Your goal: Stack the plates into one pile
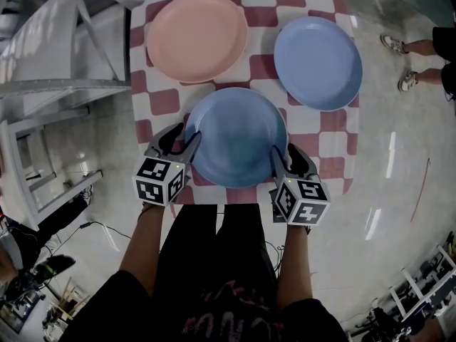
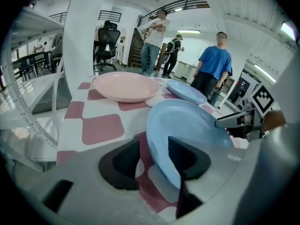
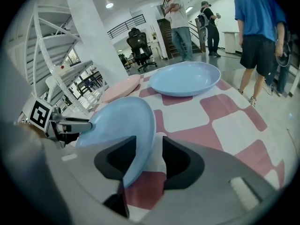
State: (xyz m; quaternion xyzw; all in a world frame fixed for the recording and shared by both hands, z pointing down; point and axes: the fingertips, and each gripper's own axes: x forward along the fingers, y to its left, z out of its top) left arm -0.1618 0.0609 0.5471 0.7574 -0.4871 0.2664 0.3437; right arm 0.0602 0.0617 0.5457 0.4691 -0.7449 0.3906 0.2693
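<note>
Straddling near plate rim: left gripper

Dim head view; bright ceiling lights, floor glare, fisheye-warped edges.

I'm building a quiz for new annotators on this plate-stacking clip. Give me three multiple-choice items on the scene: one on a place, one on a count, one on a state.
1. In the head view, where on the red-and-white checked tablecloth does the round pink plate lie?
A. far left
B. nearest the person
C. on top of a blue plate

2. How many round blue plates are there?
A. one
B. two
C. three

3. How do the fingers of the left gripper stand?
A. shut and empty
B. clamped on the pink plate
C. apart, with the rim of the near blue plate between them

Answers:
1 A: it lies alone at the far left corner.
2 B: the near one and the far right blue plate.
3 C: the left gripper view shows the fingers wide apart, not pressing the rim.
</note>
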